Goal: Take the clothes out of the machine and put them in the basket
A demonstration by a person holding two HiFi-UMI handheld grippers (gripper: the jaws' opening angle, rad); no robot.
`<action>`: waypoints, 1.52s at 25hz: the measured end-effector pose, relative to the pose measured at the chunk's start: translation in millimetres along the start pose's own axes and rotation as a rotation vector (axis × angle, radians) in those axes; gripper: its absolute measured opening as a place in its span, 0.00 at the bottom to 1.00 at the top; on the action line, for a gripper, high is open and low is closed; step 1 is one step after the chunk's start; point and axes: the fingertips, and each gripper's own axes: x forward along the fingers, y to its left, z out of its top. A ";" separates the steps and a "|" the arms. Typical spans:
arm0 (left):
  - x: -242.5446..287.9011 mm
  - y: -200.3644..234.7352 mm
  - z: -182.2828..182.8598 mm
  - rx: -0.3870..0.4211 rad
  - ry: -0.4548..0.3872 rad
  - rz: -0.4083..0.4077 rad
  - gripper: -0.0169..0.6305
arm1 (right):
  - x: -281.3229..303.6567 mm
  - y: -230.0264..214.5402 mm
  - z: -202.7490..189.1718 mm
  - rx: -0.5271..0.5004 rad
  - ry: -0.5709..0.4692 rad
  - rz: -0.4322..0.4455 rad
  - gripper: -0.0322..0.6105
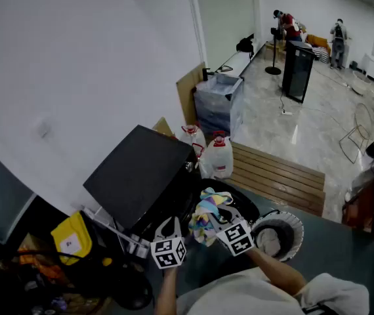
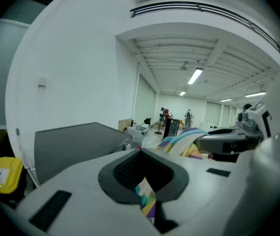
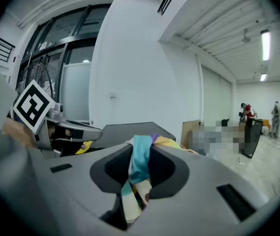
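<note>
A multicoloured striped cloth (image 1: 207, 216) hangs between both grippers above the machine's dark round opening (image 1: 245, 205). My left gripper (image 1: 168, 231) is shut on one corner of it; a scrap of the cloth (image 2: 147, 199) shows pinched between its jaws. My right gripper (image 1: 218, 220) is shut on another part, and the cloth (image 3: 139, 173) bunches up out of its jaws. The machine's black lid (image 1: 141, 176) stands raised to the left. The round basket (image 1: 296, 226) sits just right of the right gripper, with a pale garment (image 1: 269, 241) inside.
Two white jugs with red caps (image 1: 221, 156) stand behind the machine, with a plastic-wrapped box (image 1: 218, 100) and a wooden pallet (image 1: 279, 176) beyond. A yellow container (image 1: 72, 238) lies at the lower left. People (image 1: 285, 25) and a black cabinet (image 1: 298, 67) are far back.
</note>
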 end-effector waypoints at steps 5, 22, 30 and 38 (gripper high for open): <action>21.5 -46.2 11.2 0.060 0.010 -0.152 0.05 | -36.1 -23.5 -10.1 0.051 -0.002 -0.140 0.18; 79.2 -303.0 -12.0 0.249 0.097 -0.736 0.05 | -230.5 -152.7 -88.3 0.199 0.049 -0.729 0.18; 100.6 -387.0 -20.4 0.277 0.131 -0.844 0.05 | -295.8 -214.8 -122.2 0.252 0.093 -0.873 0.18; 128.4 -406.8 -50.2 0.275 0.212 -0.829 0.05 | -292.2 -242.3 -172.9 0.313 0.164 -0.844 0.18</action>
